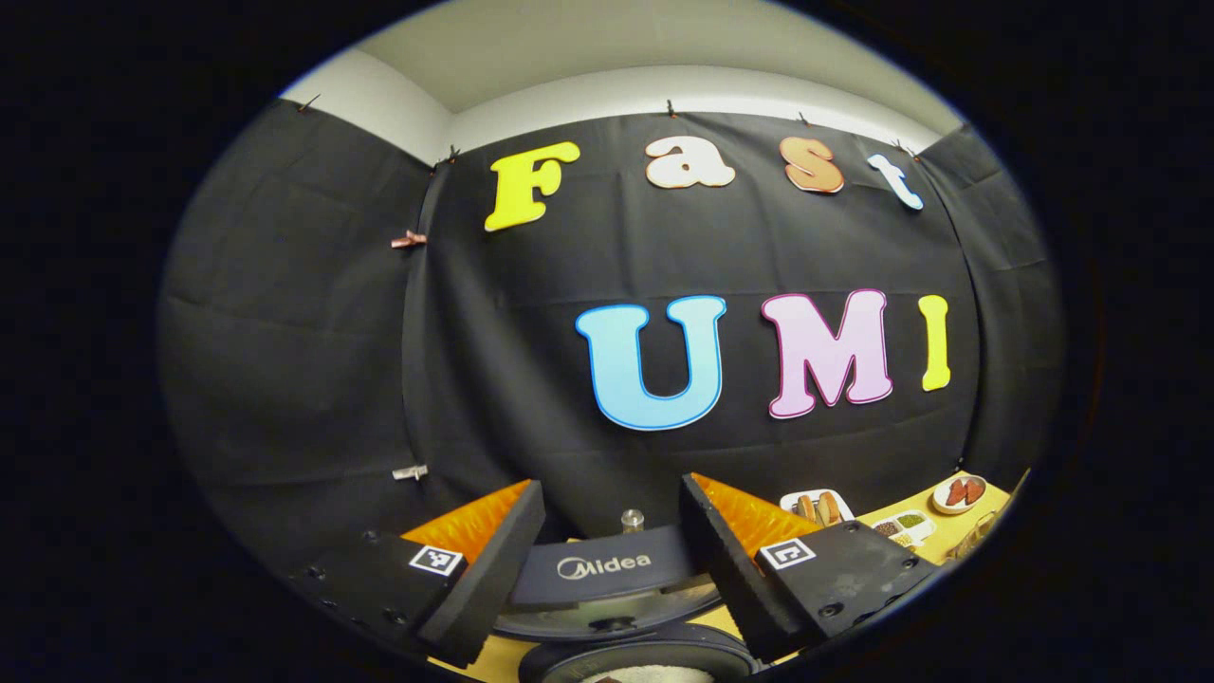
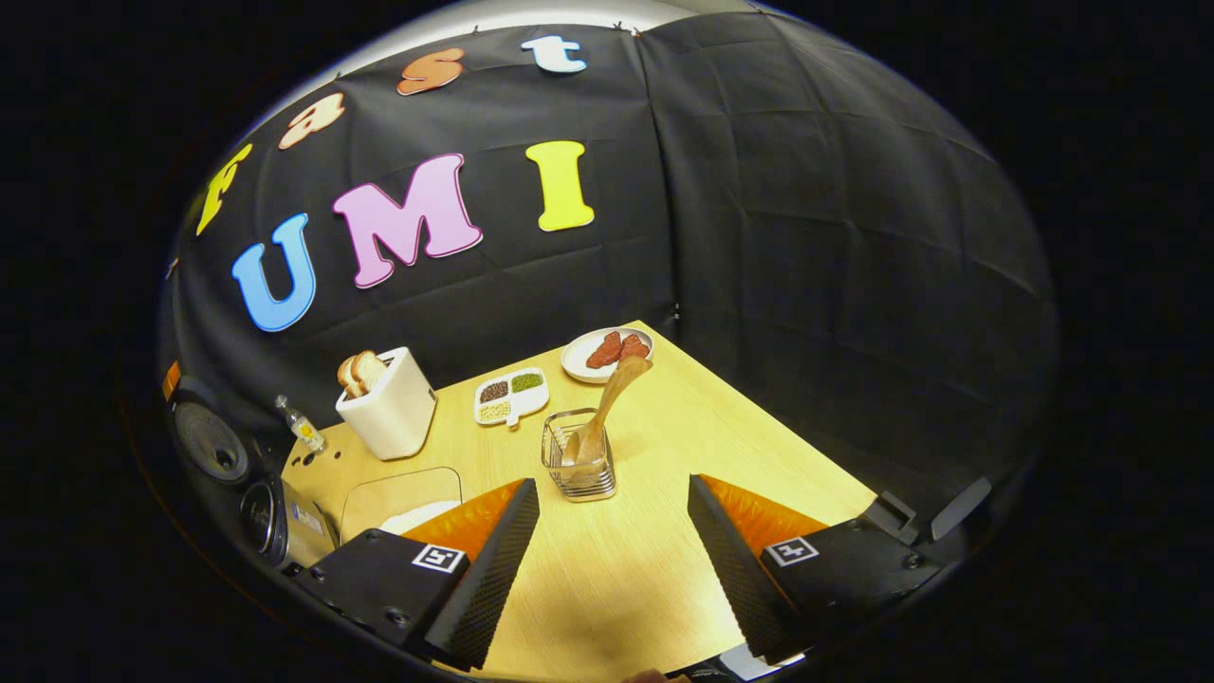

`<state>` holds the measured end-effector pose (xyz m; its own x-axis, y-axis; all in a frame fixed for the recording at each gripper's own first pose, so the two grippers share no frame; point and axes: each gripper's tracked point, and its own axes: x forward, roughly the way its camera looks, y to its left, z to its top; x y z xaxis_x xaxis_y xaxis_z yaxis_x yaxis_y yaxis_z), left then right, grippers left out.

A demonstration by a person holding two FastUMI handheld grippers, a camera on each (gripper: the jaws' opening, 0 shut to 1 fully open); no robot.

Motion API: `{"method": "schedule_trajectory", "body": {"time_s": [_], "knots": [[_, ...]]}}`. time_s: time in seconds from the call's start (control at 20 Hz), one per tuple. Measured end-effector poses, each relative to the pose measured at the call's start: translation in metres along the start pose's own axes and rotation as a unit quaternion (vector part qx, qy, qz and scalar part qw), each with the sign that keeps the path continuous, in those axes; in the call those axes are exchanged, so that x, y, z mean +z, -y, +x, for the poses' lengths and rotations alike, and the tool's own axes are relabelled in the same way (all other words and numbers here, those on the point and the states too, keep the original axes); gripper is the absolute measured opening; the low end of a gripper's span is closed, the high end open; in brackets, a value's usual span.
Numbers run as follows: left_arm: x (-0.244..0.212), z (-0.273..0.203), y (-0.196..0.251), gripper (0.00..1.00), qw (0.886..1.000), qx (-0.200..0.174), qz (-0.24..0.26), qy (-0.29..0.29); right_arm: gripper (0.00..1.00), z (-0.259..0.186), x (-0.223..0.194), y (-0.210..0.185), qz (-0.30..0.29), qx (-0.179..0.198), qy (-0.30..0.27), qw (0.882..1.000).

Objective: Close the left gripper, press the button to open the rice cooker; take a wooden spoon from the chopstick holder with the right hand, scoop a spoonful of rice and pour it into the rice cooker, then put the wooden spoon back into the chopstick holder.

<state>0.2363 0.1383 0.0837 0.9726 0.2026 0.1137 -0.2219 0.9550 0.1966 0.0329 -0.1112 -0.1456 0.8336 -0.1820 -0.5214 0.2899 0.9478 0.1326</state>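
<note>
Pale wood-grain tabletop [image 2: 654,531] fills the lower centre of the right gripper view, where the right hand-held gripper [image 2: 614,545] stands released, jaws wide apart. Between them, farther off, the wire chopstick holder [image 2: 579,465] keeps the wooden spoon [image 2: 612,398] leaning right. A toaster [image 2: 389,403] sits at left. In the left gripper view, the left hand-held gripper [image 1: 612,560], also released, frames the rice cooker [image 1: 607,579], lid raised, at bottom centre.
</note>
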Motion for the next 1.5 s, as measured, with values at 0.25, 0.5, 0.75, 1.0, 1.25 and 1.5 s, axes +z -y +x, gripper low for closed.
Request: {"method": "schedule_trajectory", "body": {"time_s": [0.25, 0.5, 0.75, 1.0, 1.25, 1.5], "knots": [[-0.013, -0.027, 0.009, 1.00, 0.999, 0.010, -0.016, -0.049, 0.99, 0.008, -0.006, -0.031, -0.030, 0.043, -0.008, 0.999], [-0.043, -0.076, 0.021, 1.00, 0.989, 0.024, -0.051, -0.136, 0.99, 0.017, -0.025, -0.057, -0.064, 0.092, -0.030, 0.993], [-0.084, -0.124, 0.035, 0.97, 0.983, 0.042, -0.080, -0.162, 0.99, 0.017, -0.040, -0.061, -0.080, 0.115, -0.055, 0.989], [-0.150, -0.156, 0.048, 0.97, 0.972, 0.044, -0.059, -0.225, 0.99, 0.021, -0.045, -0.060, -0.076, 0.124, -0.067, 0.987], [-0.196, -0.172, 0.056, 0.96, 0.967, 0.044, -0.056, -0.245, 0.99, 0.020, -0.057, -0.056, -0.079, 0.130, -0.085, 0.985], [-0.213, -0.179, 0.056, 0.97, 0.966, 0.061, -0.035, -0.248, 0.99, 0.023, -0.058, -0.047, -0.083, 0.128, -0.088, 0.984]]}}
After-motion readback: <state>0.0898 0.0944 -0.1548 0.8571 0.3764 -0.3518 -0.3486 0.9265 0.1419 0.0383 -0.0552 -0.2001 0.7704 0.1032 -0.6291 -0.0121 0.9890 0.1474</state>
